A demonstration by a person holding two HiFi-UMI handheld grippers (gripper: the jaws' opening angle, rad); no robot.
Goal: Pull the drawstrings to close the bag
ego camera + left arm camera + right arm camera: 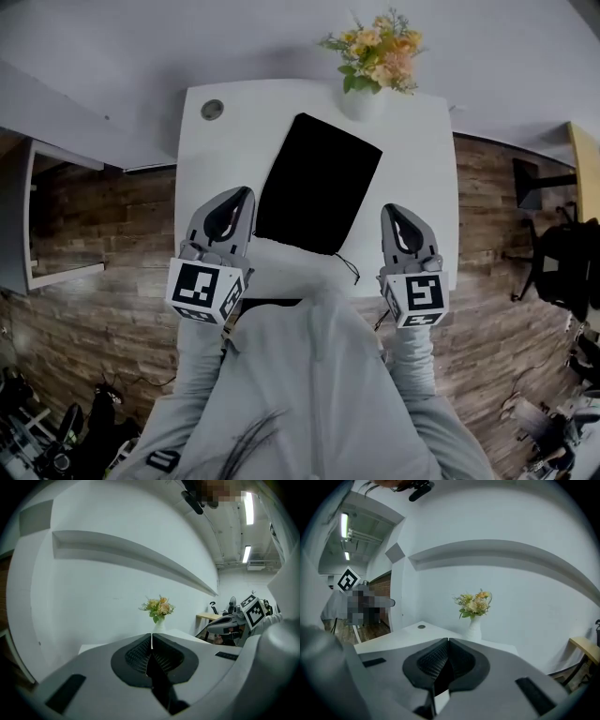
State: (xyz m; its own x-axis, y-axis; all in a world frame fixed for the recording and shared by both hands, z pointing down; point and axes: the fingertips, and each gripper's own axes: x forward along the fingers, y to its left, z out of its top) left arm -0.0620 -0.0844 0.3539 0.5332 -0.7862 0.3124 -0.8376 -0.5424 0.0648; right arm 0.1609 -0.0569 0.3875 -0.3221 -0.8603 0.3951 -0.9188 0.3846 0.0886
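A flat black drawstring bag (pixel 319 185) lies slanted in the middle of the white table (pixel 220 155). Its thin black drawstring (pixel 349 266) trails off the near right corner. My left gripper (pixel 242 195) hovers just left of the bag's near edge, shut and empty. To the right of the bag my right gripper (pixel 393 212) is held up, also shut with nothing in it. In the left gripper view the jaws meet at the tips of the left gripper (pixel 152 634). The right gripper (pixel 448 640) shows the same in its own view. Neither gripper view shows the bag.
A white vase of orange and yellow flowers (pixel 373 58) stands at the table's far edge, also seen as the flowers (pixel 158 609) and the flowers (pixel 474 606). A round grommet (pixel 213 110) sits at the far left corner. Wooden floor surrounds the table; a black chair (pixel 562 262) stands at right.
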